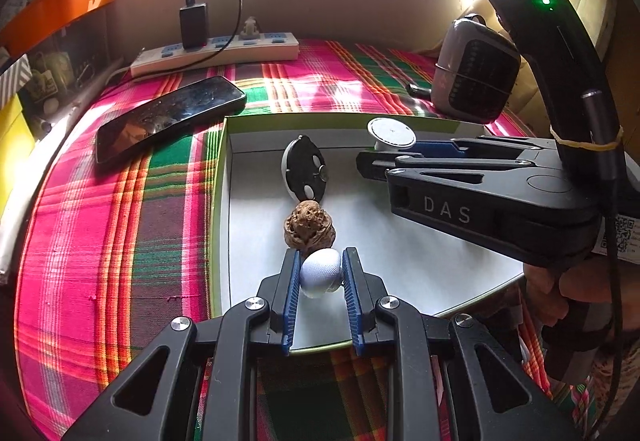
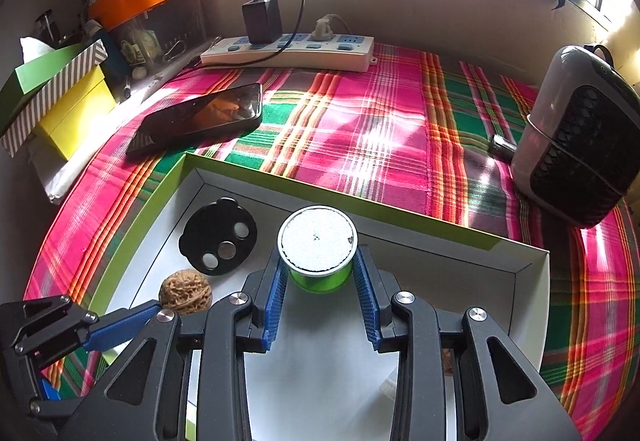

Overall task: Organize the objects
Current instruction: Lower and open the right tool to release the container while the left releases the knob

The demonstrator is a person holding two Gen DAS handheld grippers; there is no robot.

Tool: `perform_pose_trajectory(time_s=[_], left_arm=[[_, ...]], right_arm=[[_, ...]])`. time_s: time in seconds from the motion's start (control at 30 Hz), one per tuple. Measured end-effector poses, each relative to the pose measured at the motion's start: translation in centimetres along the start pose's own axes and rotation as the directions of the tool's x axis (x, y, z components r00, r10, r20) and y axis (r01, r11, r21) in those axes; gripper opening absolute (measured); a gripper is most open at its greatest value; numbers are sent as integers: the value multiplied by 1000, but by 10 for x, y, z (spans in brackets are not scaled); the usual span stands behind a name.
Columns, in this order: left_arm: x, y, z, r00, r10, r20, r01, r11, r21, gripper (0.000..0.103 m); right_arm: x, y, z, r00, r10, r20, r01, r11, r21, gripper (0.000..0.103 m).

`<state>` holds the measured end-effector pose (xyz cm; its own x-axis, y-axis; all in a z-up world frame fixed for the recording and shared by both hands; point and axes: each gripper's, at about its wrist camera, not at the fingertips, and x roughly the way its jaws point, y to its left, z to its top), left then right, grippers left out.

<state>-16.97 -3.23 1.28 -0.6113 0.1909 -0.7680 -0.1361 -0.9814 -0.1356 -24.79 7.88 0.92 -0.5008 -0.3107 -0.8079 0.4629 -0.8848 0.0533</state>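
Observation:
A shallow white box with a green rim lies on the plaid cloth; it also shows in the right wrist view. My left gripper is shut on a small white egg-shaped object over the box's near side. A brown walnut lies just beyond it and a black round disc farther back. My right gripper is shut on a green spool with a white top, held over the box; it also shows in the left wrist view.
A black phone lies on the cloth left of the box. A white power strip with a charger runs along the back wall. A small grey heater stands at the right. Boxes are stacked at the left.

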Motion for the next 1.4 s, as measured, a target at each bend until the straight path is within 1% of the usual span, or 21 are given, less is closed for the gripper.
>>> perform_pose_trajectory(time_s=[0.37, 1.0, 1.07, 1.13, 1.23, 1.4], left_arm=[[2, 0, 0, 1000, 6, 0, -6, 1000, 9, 20], [3, -1, 1, 1000, 11, -4, -11, 1000, 6, 21], [3, -1, 1, 1000, 11, -4, -11, 1000, 6, 21], [3, -1, 1, 1000, 14, -4, -14, 1000, 9, 21], [2, -1, 0, 1000, 18, -3, -18, 1000, 11, 24], [0, -4, 0, 1000, 23, 1, -23, 1000, 19, 33]], right_arm=[[9, 4, 2, 1000, -10, -24, 10, 1000, -8, 35], [9, 8, 1, 999, -31, -34, 30, 999, -17, 35], [9, 8, 1, 999, -32, -34, 32, 999, -15, 37], [9, 8, 1, 999, -30, -35, 29, 999, -12, 42], [8, 7, 0, 999, -28, -34, 28, 1000, -8, 44], [5, 7, 0, 999, -21, -28, 21, 1000, 0, 49]])
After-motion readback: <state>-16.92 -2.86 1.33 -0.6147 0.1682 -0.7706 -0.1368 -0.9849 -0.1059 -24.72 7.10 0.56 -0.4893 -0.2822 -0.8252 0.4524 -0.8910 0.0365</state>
